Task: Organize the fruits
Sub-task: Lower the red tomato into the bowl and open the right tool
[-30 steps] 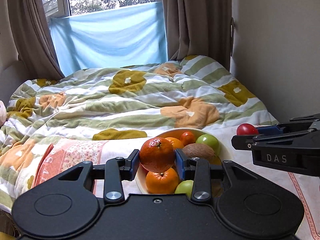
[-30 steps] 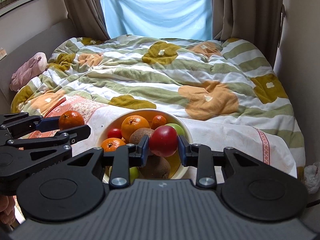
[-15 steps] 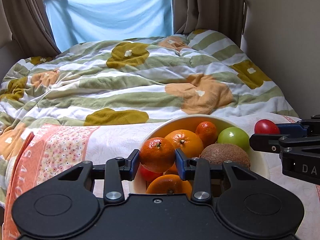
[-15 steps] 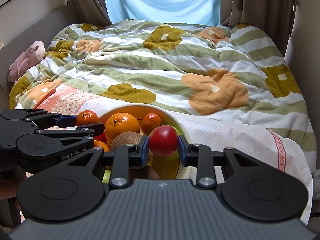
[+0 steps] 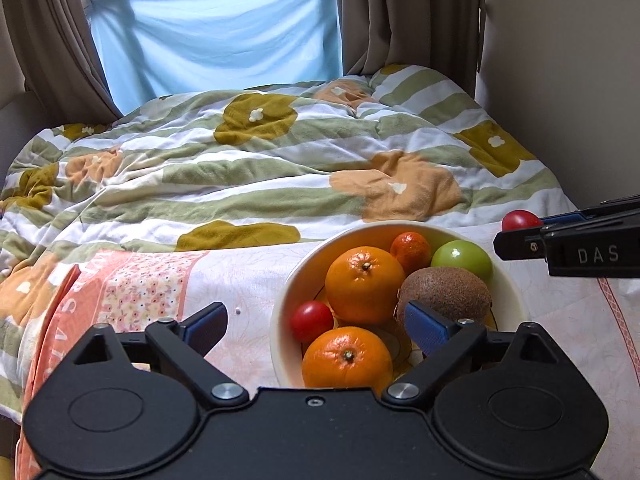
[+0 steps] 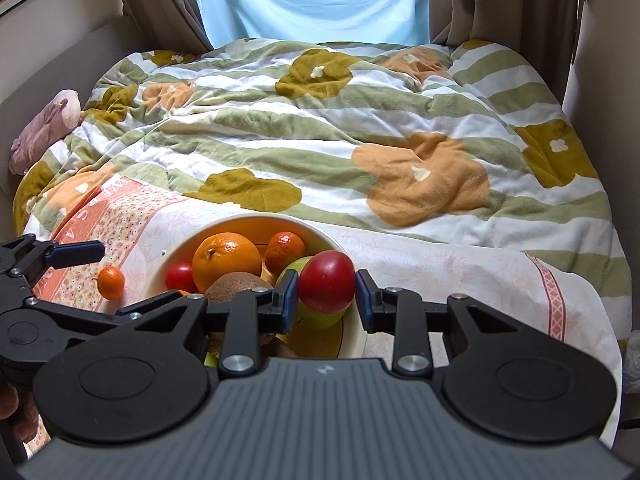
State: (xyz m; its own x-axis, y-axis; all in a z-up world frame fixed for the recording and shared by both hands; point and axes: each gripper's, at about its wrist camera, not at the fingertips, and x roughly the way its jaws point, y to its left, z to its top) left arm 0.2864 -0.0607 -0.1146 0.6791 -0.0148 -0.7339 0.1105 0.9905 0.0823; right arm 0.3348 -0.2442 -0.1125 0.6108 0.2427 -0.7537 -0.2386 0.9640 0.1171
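Note:
A cream bowl (image 5: 296, 280) sits on the cloth at the bed's near edge. It holds a large orange (image 5: 364, 284), a second orange (image 5: 347, 358), a small tangerine (image 5: 410, 247), a green apple (image 5: 461, 258), a kiwi (image 5: 446, 294) and a small red fruit (image 5: 311, 321). My left gripper (image 5: 316, 322) is open and empty above the bowl's left rim. A small orange (image 6: 111, 282) lies on the cloth left of the bowl (image 6: 352, 340). My right gripper (image 6: 326, 294) is shut on a red apple (image 6: 327, 286) above the bowl's right side.
A striped floral duvet (image 5: 260, 168) covers the bed behind the bowl. A pink patterned cloth (image 5: 132, 280) lies under the bowl. A wall (image 5: 560, 80) runs along the right. A pink soft toy (image 6: 44, 128) lies at far left.
My left gripper opened and let go of the small orange, which now lies on the cloth left of the bowl. My right gripper still holds the red apple.

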